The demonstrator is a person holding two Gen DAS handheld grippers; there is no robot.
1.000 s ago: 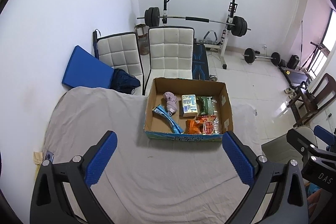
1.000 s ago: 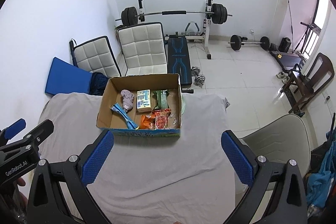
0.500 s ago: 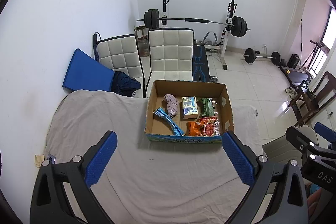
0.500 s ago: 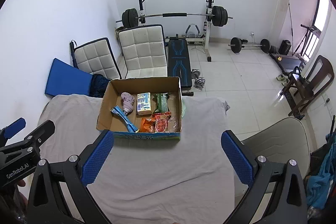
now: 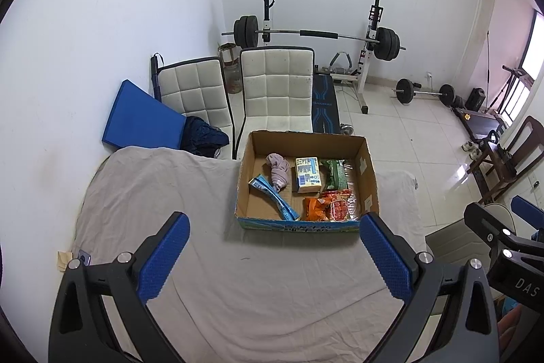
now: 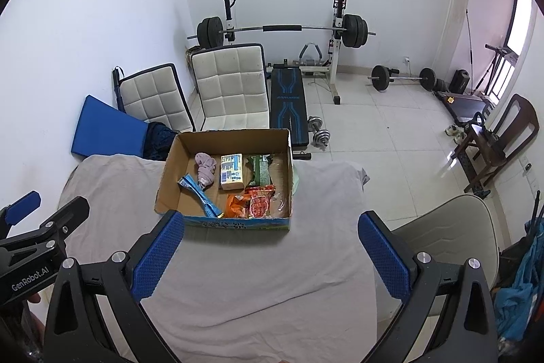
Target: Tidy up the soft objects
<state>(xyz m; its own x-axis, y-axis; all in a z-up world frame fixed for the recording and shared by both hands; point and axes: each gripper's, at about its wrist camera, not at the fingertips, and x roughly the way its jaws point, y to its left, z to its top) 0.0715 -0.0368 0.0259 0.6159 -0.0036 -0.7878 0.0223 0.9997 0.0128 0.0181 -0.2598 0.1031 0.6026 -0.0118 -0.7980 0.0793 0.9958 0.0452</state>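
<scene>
A table draped in a wrinkled grey cloth [image 5: 163, 193] fills the lower half of both views. On it, toward the far edge, sits an open cardboard box [image 5: 369, 172] with a blue printed front panel, well ahead of both grippers. The left gripper [image 5: 275, 256] hovers above the cloth with its blue-padded fingers spread wide and nothing between them; the right gripper [image 6: 272, 252] is likewise spread wide and empty, its left fingertip close to the box's near left corner in the right wrist view. Inside the box, along the back, lie a crumpled pinkish cloth [image 5: 279, 170], a pale yellow tissue pack [image 5: 307, 175] and a green packet [image 5: 335, 177]. A long blue wrapper [image 5: 273, 197] runs diagonally across the floor of the box toward its front. At the front right sit an orange snack bag [image 5: 314, 208] and, just beside it, a red packet [image 5: 340, 205]
</scene>
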